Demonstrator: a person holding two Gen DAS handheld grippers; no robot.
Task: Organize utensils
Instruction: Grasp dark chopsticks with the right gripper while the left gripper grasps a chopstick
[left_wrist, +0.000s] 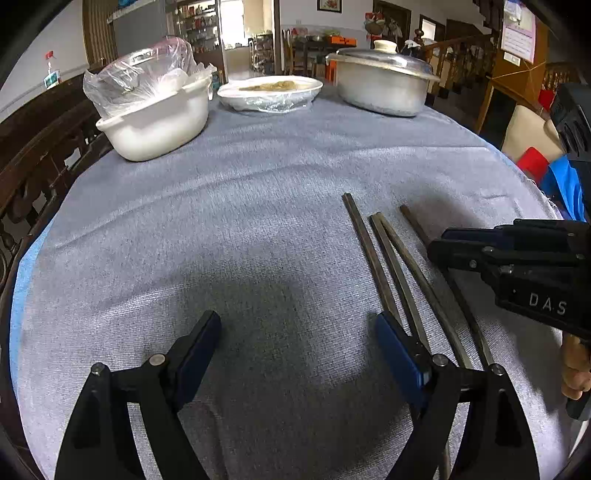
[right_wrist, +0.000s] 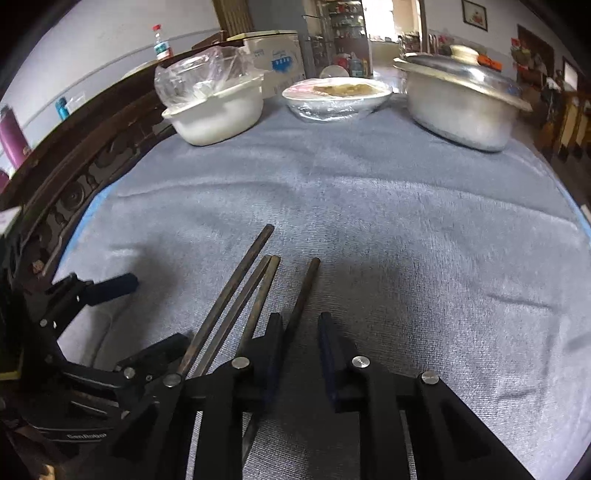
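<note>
Several dark chopsticks (left_wrist: 391, 266) lie side by side on the grey tablecloth (left_wrist: 258, 206), pointing away from me. My left gripper (left_wrist: 297, 339) is open and empty, low over the cloth just left of them; its right finger (left_wrist: 399, 354) overlaps the leftmost stick. My right gripper (left_wrist: 443, 245) comes in from the right over the rightmost chopstick. In the right wrist view the chopsticks (right_wrist: 236, 291) lie ahead-left, and my right gripper (right_wrist: 301, 332) is partly open with the rightmost chopstick (right_wrist: 301, 295) running between its fingers, not clamped. The left gripper (right_wrist: 122, 314) shows at the left.
At the far edge stand a white basin (left_wrist: 155, 118) with a plastic bag, a plate of food (left_wrist: 269, 90) on plastic wrap, and a lidded aluminium pot (left_wrist: 384, 83). A dark wooden railing (left_wrist: 33, 155) runs along the left side. The table edge is close at right.
</note>
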